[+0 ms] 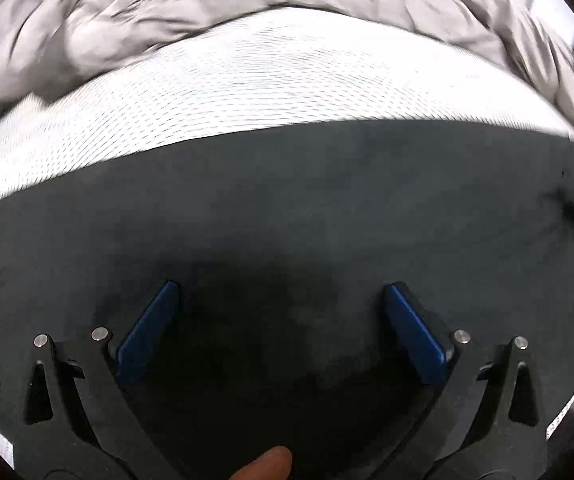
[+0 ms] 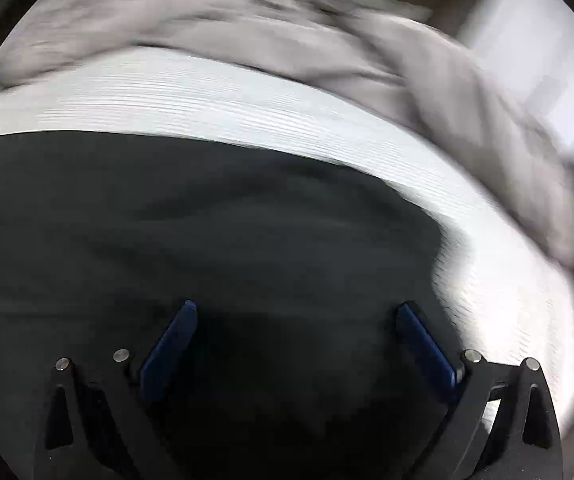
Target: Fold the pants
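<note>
The dark pants [image 1: 287, 200] lie flat on a white ribbed sheet [image 1: 247, 88], filling the lower half of both views. The left gripper [image 1: 281, 294] hangs over them, blue pads wide apart, nothing between; a fingertip [image 1: 265, 466] shows at 6 o'clock. The right gripper [image 2: 297, 310] is likewise spread and empty. A rumpled grey blanket [image 2: 207, 32] lies at 12 o'clock.
</note>
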The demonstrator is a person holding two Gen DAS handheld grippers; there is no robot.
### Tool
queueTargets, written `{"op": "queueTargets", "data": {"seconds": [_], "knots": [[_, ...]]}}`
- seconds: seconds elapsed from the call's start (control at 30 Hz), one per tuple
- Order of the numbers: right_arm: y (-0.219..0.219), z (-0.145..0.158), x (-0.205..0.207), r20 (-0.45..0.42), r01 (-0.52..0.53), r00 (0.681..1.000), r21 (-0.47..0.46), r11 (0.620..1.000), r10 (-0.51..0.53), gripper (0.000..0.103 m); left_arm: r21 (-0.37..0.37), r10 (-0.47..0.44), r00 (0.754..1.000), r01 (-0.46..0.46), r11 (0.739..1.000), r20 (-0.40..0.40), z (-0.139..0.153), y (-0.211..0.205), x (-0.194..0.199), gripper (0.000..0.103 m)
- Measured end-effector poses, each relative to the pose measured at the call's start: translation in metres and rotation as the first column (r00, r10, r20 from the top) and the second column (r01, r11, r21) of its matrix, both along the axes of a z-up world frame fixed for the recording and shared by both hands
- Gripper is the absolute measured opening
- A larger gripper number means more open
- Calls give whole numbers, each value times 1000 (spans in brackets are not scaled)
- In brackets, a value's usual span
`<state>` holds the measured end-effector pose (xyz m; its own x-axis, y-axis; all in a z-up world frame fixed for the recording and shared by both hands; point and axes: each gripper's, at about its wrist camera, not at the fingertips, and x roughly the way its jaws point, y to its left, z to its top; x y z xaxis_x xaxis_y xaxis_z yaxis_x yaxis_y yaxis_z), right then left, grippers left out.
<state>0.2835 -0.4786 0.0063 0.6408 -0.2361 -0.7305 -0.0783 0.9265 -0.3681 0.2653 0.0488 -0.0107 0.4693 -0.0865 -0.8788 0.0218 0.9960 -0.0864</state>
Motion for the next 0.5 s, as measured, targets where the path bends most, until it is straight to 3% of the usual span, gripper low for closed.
{"op": "queueTargets", "data": {"seconds": [0.07,0.13,0.2,0.33,0.5], "knots": [[-27,-1,3,-24,27,999,163,986,-24,101,25,14,1000,-14,1000,-5,1,1,1,103],[-24,6,-3,-2,11,1000,152,988,-11,101,57,37,999,-37,998,-5,5,-3,-4,102],[-18,18,-8,18,17,1000,129,992,-19,101,13,9,1000,-9,1000,-7,18,-14,-5,102],[1,42,-18,42,-4,999,239,971,-6,101,-8,-61,995,62,998,83,44,-51,-9,102],[85,26,-7,18,-171,985,258,951,172,101,-2,-179,983,179,984,52,33,-93,16,102]]}}
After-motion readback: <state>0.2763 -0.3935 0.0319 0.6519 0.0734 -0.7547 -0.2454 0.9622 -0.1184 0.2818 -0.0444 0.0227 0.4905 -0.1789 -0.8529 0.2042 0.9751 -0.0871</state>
